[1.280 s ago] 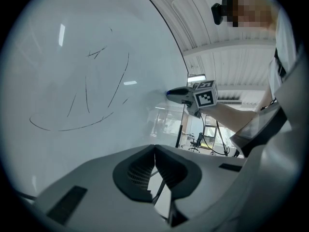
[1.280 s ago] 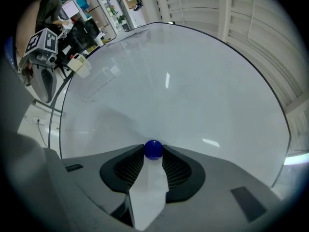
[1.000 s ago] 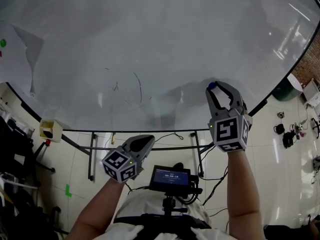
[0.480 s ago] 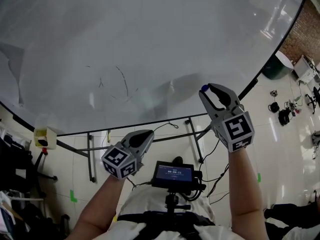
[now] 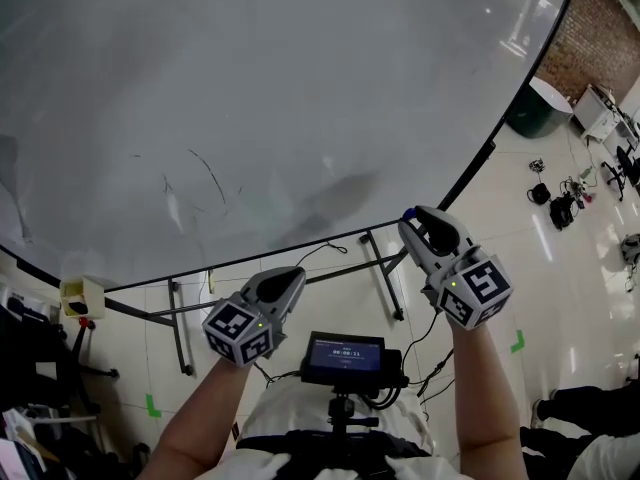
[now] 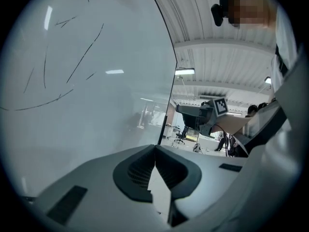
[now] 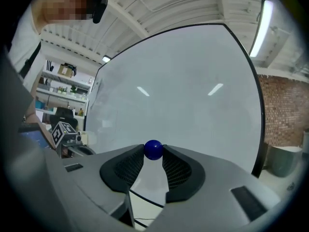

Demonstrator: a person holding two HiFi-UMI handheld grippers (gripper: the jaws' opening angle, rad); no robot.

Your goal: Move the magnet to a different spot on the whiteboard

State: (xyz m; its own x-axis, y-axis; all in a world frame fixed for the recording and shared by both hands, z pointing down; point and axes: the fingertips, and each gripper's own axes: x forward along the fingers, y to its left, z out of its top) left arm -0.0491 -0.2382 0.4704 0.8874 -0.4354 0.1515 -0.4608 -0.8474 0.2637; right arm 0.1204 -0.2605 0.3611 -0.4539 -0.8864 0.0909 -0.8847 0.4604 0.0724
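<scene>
1. The magnet is a small, smooth, glossy blue ball. It is pinched between the very tips of the right claw, whose jaws stand a little apart with the ball filling the gap.
2. In the head view the magnet sits right at the lower dark edge of the whiteboard, towards its right end. Whether it touches the board cannot be told.
3. The right claw has a smooth grey plastic shell. Its dark inner pads are finely ribbed, and its cube carries black-and-white square markers.
4. The whiteboard is a large, shiny white sheet in a thin black frame. It mirrors ceiling lights and bears a few faint, thin pen strokes, no readable words.
5. The left claw is to the left and nearer the person. It has the same grey shell and ribbed pads, and its tips are pressed together with nothing between them.
6. Thin dark metal legs stand under the board on a glossy pale tiled floor with a green tape mark.
7. A small dark screen sits near the person's body; its digits are too small to read.
8. A brick wall is at the far right.
</scene>
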